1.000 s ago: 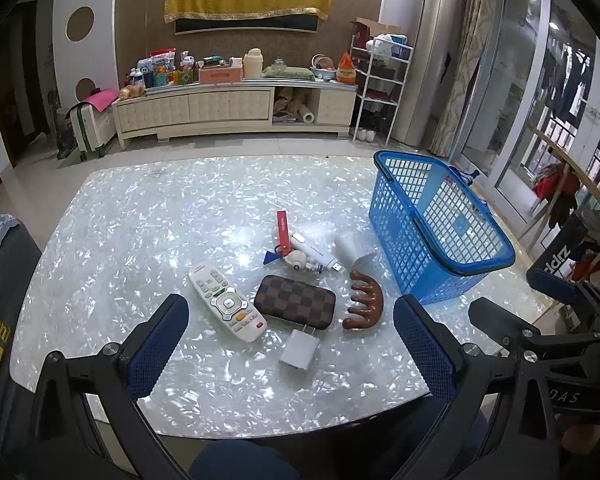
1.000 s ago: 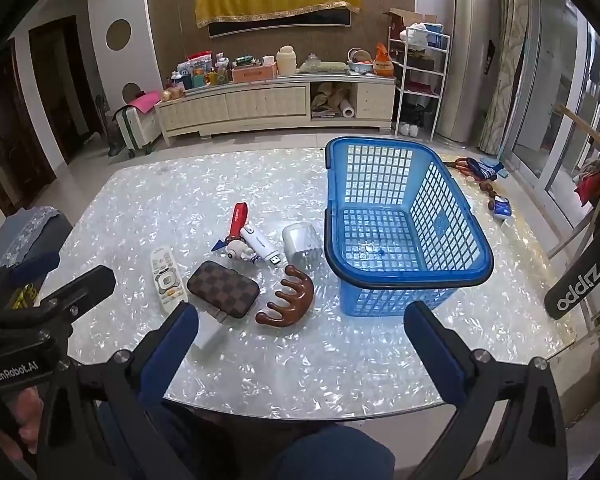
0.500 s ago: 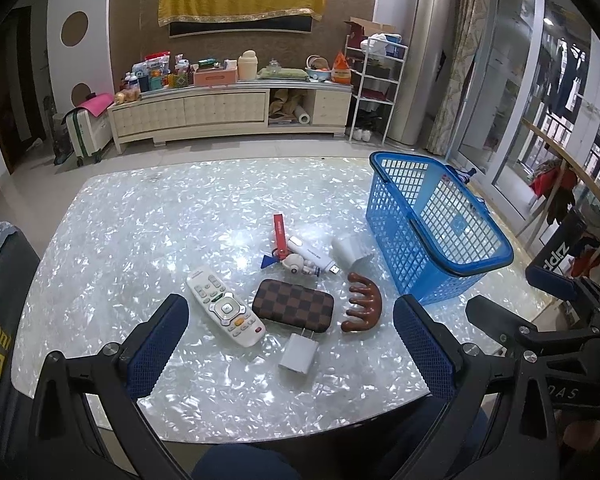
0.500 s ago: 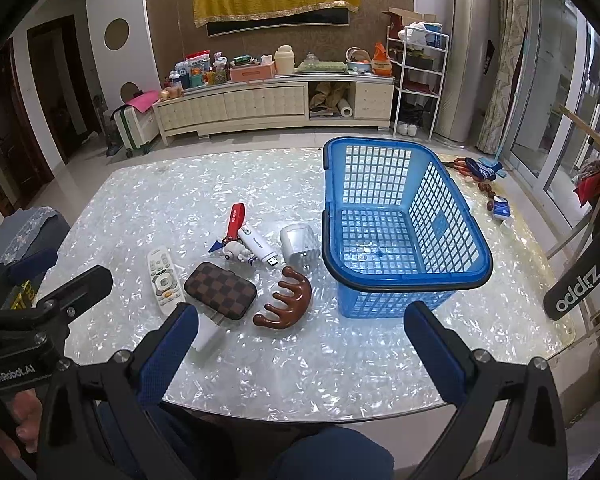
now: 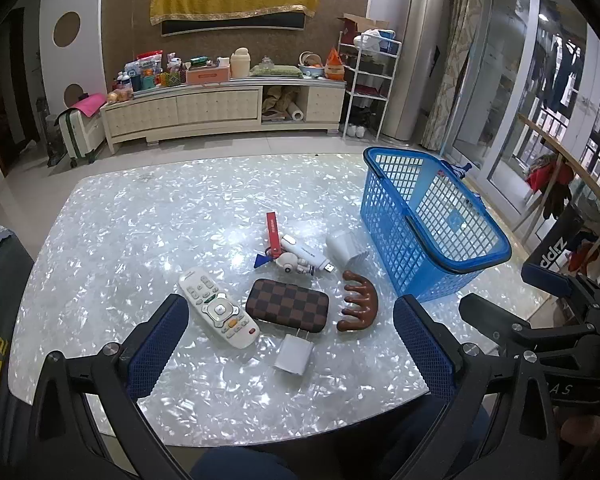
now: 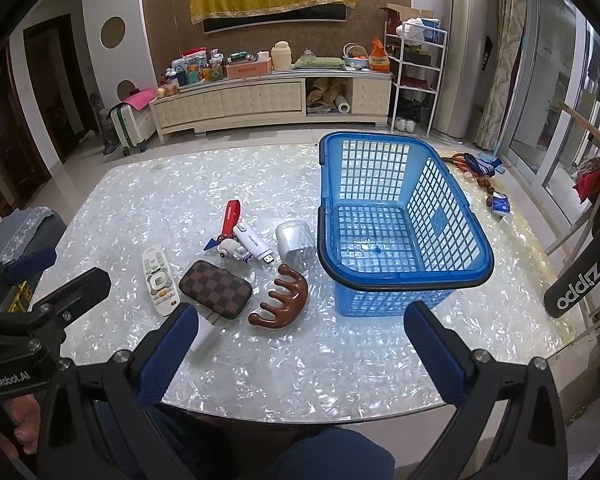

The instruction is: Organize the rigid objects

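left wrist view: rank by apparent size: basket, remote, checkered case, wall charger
1. blue basket, far the largest.
2-3. white remote and checkered case: similar; the remote is longer, the case wider, too close to rank.
4. white wall charger, smallest, though nearest the camera.

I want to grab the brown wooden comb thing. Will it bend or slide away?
The brown comb looks like thick carved wood, so it probably stays stiff. Its glossy finish and the shiny table suggest it could slide if nudged. It lies flat with chunky teeth, so rolling seems unlikely.
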Action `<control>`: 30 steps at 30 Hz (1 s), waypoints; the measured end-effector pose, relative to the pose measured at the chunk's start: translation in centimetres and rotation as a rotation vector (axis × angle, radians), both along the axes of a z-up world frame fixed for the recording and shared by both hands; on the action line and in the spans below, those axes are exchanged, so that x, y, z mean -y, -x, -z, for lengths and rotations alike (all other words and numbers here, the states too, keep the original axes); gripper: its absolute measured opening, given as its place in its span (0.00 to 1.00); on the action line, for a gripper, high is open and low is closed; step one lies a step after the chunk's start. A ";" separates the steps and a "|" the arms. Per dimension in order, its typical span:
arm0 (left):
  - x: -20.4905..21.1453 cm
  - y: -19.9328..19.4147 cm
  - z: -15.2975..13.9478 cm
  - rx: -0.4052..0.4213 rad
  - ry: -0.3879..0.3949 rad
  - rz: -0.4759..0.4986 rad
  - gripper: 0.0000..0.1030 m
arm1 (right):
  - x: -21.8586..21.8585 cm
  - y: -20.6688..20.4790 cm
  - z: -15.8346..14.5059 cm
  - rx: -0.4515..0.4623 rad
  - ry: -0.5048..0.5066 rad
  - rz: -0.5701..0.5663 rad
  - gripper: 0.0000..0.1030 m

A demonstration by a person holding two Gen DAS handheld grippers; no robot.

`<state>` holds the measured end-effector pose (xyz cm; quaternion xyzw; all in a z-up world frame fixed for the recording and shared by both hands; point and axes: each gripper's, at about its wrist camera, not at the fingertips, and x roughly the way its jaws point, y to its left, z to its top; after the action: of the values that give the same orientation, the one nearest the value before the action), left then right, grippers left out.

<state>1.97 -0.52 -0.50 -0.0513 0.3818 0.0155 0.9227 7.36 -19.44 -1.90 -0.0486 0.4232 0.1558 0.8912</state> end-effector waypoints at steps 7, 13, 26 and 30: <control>0.8 -1.2 0.3 -0.004 -0.020 -0.018 1.00 | 1.5 -1.7 0.2 -0.024 0.012 -0.017 1.00; 1.5 -2.9 1.5 -0.036 -0.031 -0.030 1.00 | 3.7 -4.2 0.8 -0.035 0.066 0.003 1.00; 1.9 -8.6 5.7 -0.112 -0.018 -0.022 1.00 | 8.9 -13.8 3.7 -0.143 0.194 0.076 0.92; 1.4 -9.7 6.8 -0.141 -0.012 0.002 1.00 | 10.3 -16.1 5.6 -0.252 0.236 0.138 0.92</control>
<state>11.68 -1.91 -7.33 -0.0444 0.4458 0.0204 0.8938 23.49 -29.71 -7.48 -0.1039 0.5490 0.0484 0.8279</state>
